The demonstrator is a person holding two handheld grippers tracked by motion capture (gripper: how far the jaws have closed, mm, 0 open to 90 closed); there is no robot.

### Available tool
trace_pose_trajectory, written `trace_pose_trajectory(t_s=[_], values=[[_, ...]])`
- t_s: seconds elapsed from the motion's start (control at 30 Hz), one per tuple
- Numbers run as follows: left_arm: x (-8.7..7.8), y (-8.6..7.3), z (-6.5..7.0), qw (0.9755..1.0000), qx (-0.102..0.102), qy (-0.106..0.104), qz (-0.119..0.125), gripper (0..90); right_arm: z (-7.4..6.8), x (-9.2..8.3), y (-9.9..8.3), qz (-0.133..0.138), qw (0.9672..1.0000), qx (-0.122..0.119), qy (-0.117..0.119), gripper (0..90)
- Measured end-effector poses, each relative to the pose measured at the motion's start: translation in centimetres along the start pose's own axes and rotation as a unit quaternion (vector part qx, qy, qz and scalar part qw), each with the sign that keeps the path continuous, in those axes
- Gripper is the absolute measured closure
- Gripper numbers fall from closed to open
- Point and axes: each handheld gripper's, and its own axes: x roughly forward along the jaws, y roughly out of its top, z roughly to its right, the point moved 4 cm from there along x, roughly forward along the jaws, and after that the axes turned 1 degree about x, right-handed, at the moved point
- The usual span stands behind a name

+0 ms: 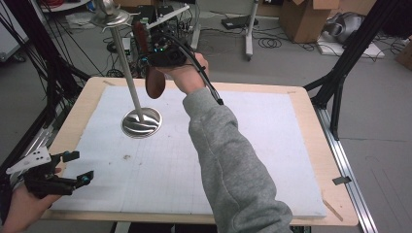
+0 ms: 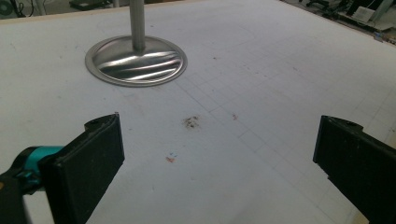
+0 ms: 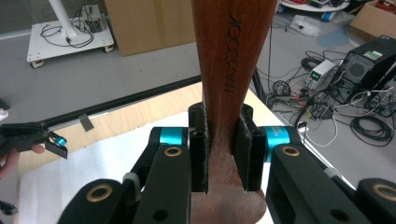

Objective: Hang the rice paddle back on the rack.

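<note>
High view: the right hand-held gripper (image 1: 156, 57) hangs above the far edge of the surface (image 1: 311, 121), clamped on a wooden utensil (image 1: 154, 83) whose rounded end points down towards the white mat (image 1: 262, 145). Right gripper view has both pads pressed tight on the utensil's (image 3: 232, 70) narrow neck, a brand word running along the wood. Just beside it stands a steel stand (image 1: 131, 77), its round base (image 1: 141, 122) on the mat's far-left part and its pole rising towards a hooked top. Near the surface's near-left corner, the left hand-held gripper (image 1: 73, 167) rests low with its jaws spread wide and nothing between them, facing the base (image 2: 136, 61).
</note>
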Motion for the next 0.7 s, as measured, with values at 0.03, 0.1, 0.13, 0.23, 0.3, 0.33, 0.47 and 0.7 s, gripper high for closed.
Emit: trace_pose_trajectory(t_s=[0.03,0.1,0.13,0.23,0.3,0.33,0.47,0.7], values=[[-0.02,0.02,0.02,1.0,0.0,0.0,0.001,2.4,-0.04,0.0,0.15,0.0,1.0,0.001,-0.002,77.8],[-0.07,0.1,0.05,1.0,0.0,0.0,0.003,2.3,0.02,-0.07,0.37,0.004,1.0,0.0,-0.004,77.8],[-0.12,0.12,0.05,1.0,0.002,0.0,0.003,2.3,0.0,-0.12,0.42,0.004,1.0,0.002,-0.003,77.8],[-0.17,0.09,-0.01,1.0,0.0,0.001,0.003,2.3,-0.08,-0.16,0.57,0.003,1.0,0.002,-0.002,77.8],[-0.16,0.04,-0.04,1.0,-0.001,0.001,0.002,2.3,-0.08,-0.07,0.54,0.002,1.0,0.003,0.0,77.8],[-0.13,0.01,-0.04,1.0,-0.001,0.001,0.001,2.3,-0.05,0.02,0.52,0.001,1.0,0.002,-0.001,77.8],[-0.15,0.05,-0.04,1.0,0.0,0.001,0.001,2.3,-0.04,0.18,0.55,0.002,1.0,0.003,0.001,77.8],[-0.26,0.12,-0.13,1.0,-0.002,0.002,0.006,2.3,-0.17,0.38,0.67,0.003,1.0,0.003,0.001,77.8]])
